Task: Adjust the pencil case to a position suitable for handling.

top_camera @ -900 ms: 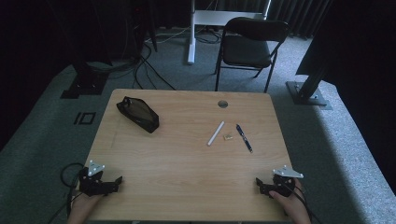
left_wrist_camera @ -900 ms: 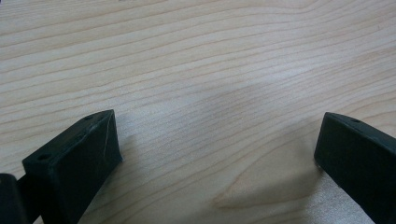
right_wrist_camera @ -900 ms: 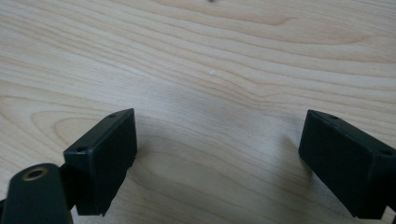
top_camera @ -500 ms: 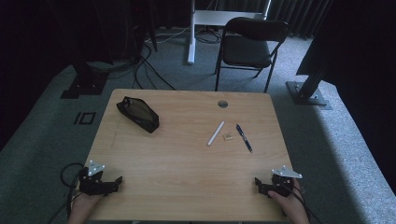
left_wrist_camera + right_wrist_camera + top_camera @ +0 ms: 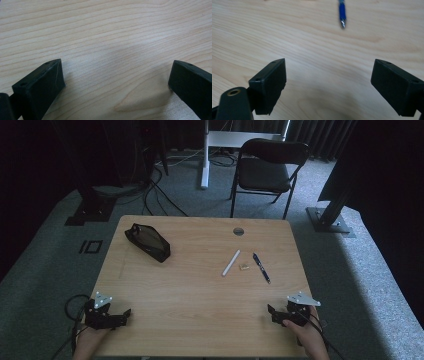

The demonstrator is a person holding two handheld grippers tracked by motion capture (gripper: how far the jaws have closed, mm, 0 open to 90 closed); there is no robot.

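My left gripper [image 5: 126, 314] rests near the front left corner of the wooden table [image 5: 190, 285], held by a hand. In the left gripper view its jaws [image 5: 116, 68] stand open over bare wood. At the front right corner my right gripper [image 5: 272, 313] is also open; the right gripper view has nothing between its jaws [image 5: 329, 66]. A blue pen [image 5: 261, 268] lies ahead of it, its tip [image 5: 342, 13] at the top of that view. Beside the pen lie a small tan eraser [image 5: 244, 267] and a white stick [image 5: 231, 262]. A black pencil case [image 5: 147, 242] sits at the back left.
A round cable hole [image 5: 238, 231] is set near the table's far edge. Behind the table stand a black folding chair [image 5: 267, 167] and a white post [image 5: 204, 152]. Black stands and cables lie on the grey carpet at both sides.
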